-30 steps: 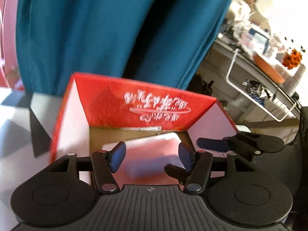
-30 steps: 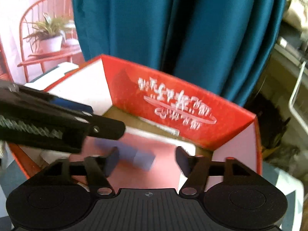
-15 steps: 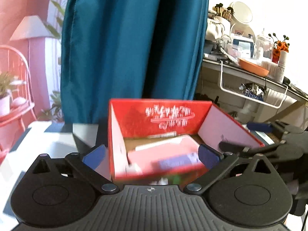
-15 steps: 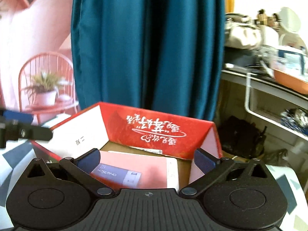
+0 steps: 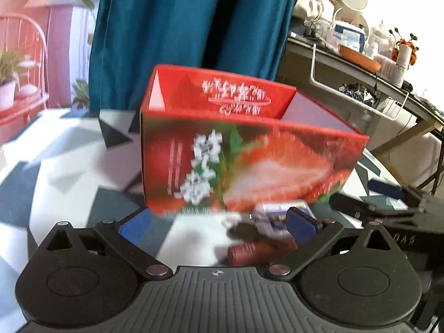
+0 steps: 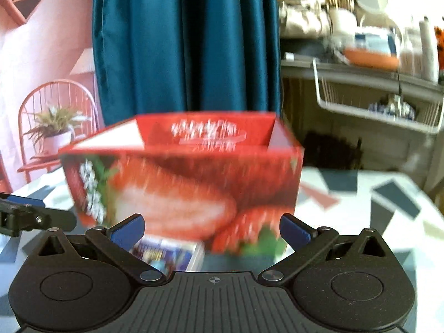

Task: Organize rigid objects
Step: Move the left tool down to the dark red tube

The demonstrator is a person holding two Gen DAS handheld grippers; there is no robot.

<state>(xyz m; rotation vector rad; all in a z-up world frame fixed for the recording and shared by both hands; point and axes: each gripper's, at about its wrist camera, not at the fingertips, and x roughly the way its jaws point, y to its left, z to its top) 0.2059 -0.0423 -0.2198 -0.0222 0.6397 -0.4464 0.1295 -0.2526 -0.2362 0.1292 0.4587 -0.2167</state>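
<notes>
With both grippers pulled back to the near side of the box (image 5: 249, 163), I read the step in hand as picking the next loose item off the desk (image 5: 55, 149). My left gripper (image 5: 219, 223) stands wide with nothing between its pads, and my right gripper (image 6: 212, 229) is just as wide and empty; both have just been opening.

The box is open-topped red card, glossy, with a strawberry print on its near wall, and it sits on a desk patterned in grey, white and dark blocks. Just near it lie a small white-and-blue carton (image 5: 280, 216) and a dark red tube (image 5: 255, 249), the tube nearest me. The carton also shows low in the right view (image 6: 166, 254).

To do this well I would take one item at a time. The tube looks round and smooth, so I would close across its middle to stop it rolling. The carton is flat-faced and should sit square between the pads. Blur hides finer detail.
</notes>
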